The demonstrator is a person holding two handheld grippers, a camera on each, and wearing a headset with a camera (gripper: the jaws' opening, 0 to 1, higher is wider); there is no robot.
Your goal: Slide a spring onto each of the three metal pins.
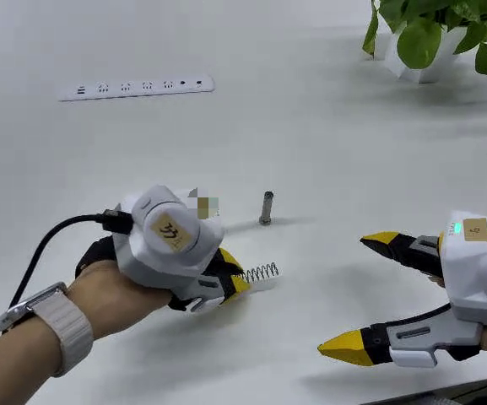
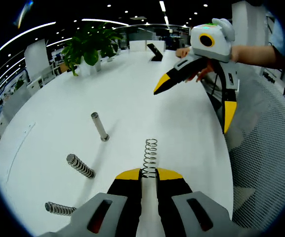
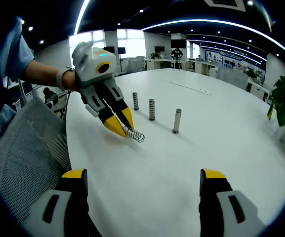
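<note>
White tabletop (image 1: 311,152); right hand-held gripper (image 1: 344,294), spread and empty; left hand-held gripper (image 2: 148,174), pinching one end of a spring (image 1: 260,272) low near the bare upright pin (image 1: 266,207). Spring: light, thin wire, likely squashy and apt to flick free; best held by end coils, open end leading.

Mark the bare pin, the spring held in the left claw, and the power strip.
bare pin (image 1: 266,207): head view, middle of the upright shaft.
spring (image 2: 150,155): left gripper view, middle coils.
power strip (image 1: 137,87): head view, centre of its top face.
</note>
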